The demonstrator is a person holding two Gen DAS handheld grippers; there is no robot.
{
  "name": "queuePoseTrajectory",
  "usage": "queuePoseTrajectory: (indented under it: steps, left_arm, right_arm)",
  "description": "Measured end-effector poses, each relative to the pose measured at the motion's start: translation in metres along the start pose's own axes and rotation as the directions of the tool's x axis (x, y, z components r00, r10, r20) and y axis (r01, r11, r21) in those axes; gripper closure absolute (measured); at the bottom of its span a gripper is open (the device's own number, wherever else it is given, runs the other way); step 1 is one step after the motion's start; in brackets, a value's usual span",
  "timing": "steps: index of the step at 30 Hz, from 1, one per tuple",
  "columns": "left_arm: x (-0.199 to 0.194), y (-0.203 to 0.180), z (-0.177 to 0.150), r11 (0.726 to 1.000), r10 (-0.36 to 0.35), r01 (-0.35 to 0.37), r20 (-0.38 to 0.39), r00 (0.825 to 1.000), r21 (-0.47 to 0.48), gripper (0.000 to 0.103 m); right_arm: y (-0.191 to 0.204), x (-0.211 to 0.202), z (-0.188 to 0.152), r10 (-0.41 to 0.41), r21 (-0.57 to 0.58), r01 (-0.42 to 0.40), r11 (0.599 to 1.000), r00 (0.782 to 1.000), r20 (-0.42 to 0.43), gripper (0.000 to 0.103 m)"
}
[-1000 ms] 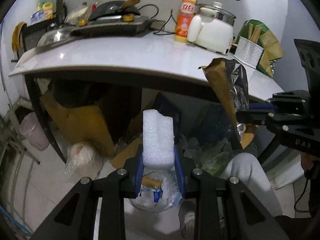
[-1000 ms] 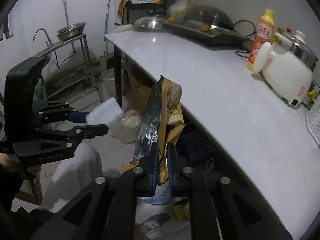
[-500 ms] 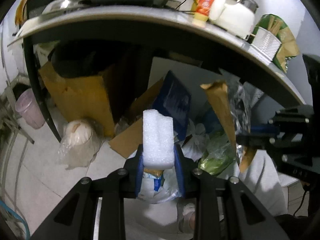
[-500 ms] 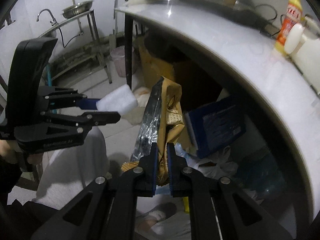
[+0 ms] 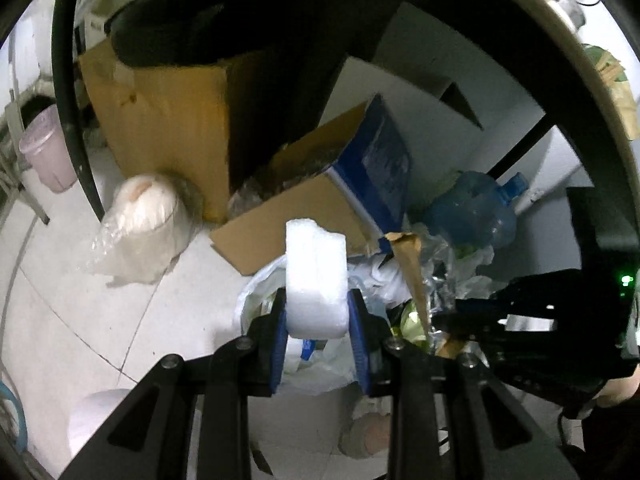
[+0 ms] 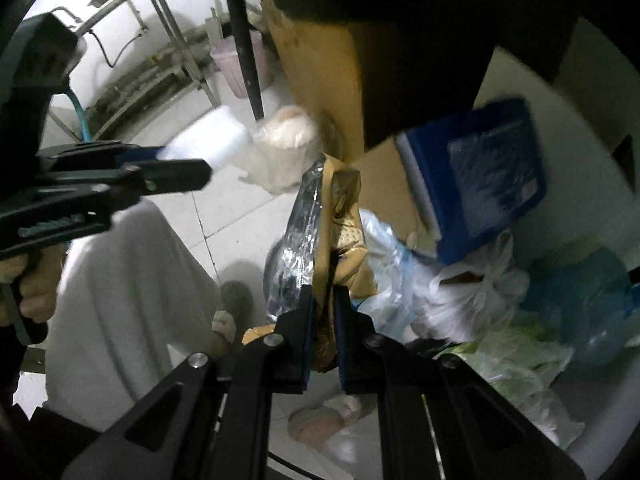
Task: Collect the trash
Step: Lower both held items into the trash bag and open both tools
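- Left wrist view: the left gripper (image 5: 316, 316) clamps a white foam block (image 5: 316, 276), rough and grainy, rounded at its lower end, standing up between the blue pads.
- Beneath it an open white plastic bag (image 5: 256, 292) holds crumpled wrappers and paper.
- Behind lie a flattened cardboard sheet (image 5: 288, 220), a blue printed box (image 5: 384, 172) and a dented translucent blue water jug (image 5: 472, 212).
- At the right, the right gripper (image 5: 444, 320) pinches a brown snack packet (image 5: 412, 268) with a crinkled foil lining.
- Right wrist view: the right gripper (image 6: 322, 300), jaws nearly together, grips the snack packet (image 6: 336, 216); brown paper outside, shiny silver foil inside, standing upright over the trash heap.
- White and pale green plastic bags (image 6: 480, 296) lie bunched to the right, beside the blue box (image 6: 488, 176).
- At the left, the left gripper (image 6: 192, 164) carries the blurred foam block (image 6: 216, 136) above the tiled floor (image 6: 224, 216).
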State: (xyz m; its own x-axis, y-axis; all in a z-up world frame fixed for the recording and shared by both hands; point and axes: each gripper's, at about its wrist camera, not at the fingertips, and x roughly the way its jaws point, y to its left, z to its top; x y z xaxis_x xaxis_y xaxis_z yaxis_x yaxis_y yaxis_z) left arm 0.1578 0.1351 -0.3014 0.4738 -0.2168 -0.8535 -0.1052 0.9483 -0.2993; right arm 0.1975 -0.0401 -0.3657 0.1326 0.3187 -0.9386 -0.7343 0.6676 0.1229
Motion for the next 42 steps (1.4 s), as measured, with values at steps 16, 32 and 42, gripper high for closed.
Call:
queuePoseTrajectory:
  steps: [16,32,42]
  left_arm:
    - [0.066,0.024,-0.011,0.998,0.007,-0.015,-0.151,0.989,-0.055,0.076]
    - [0.099,-0.001,-0.014,1.0,0.009,-0.013,-0.214,0.977,-0.019,0.076]
    - [0.121,-0.018,-0.017,0.998,0.06,-0.065,-0.271,0.961,-0.007,0.069]
  right_arm:
    - [-0.021,0.09,0.004,0.102,0.1,-0.09,0.991,0.987,-0.125,0.056]
    - [-0.05,0.079,-0.016,0.107,0.18,-0.086,0.98,0.988,-0.111,0.056]
    - [-0.075,0.064,-0.029,0.088,0.23,-0.066,0.971,0.992,-0.088,0.056]
